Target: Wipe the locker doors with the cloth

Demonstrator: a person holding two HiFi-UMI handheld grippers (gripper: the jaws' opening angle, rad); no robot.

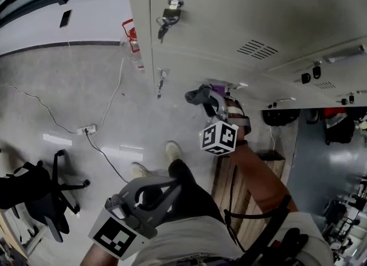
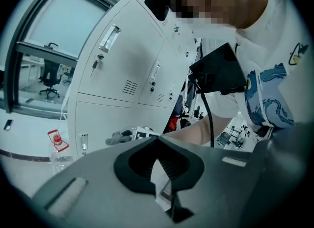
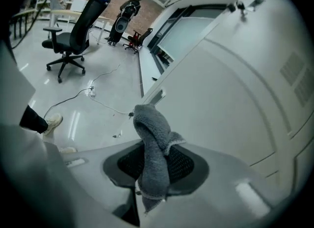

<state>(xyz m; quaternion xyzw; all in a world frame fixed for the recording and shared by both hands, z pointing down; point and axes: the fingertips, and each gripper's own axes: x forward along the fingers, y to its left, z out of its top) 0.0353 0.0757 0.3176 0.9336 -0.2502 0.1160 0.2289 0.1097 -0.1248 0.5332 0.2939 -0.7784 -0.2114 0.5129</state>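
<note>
head view: the locker doors [image 1: 229, 18] are flat beige sheet metal with stamped vent slots [image 1: 258, 48], and a bunch of keys [image 1: 168, 18] hangs from one lock. the right gripper [image 1: 213, 100] is up at a lower door, its jaws pinching a grey cloth [image 1: 199, 94] that bunches out beyond the tips toward the metal. the left gripper [image 1: 172, 187], of smooth grey plastic, sits low by the person's body, well apart from the cloth. the floor [image 1: 57, 87] is glossy grey.

left gripper view: the moulded jaws, lined with dark ribbed pads, are pressed together at the tips with nothing held. the cloth shows small and far off beside the lower door.

right gripper view: the cloth is thick, nappy fleece with a stitched hem, folded into an upright roll and clamped between black dimpled pads. its top curls over just beside the smooth pale door; whether it touches cannot be told.
</note>
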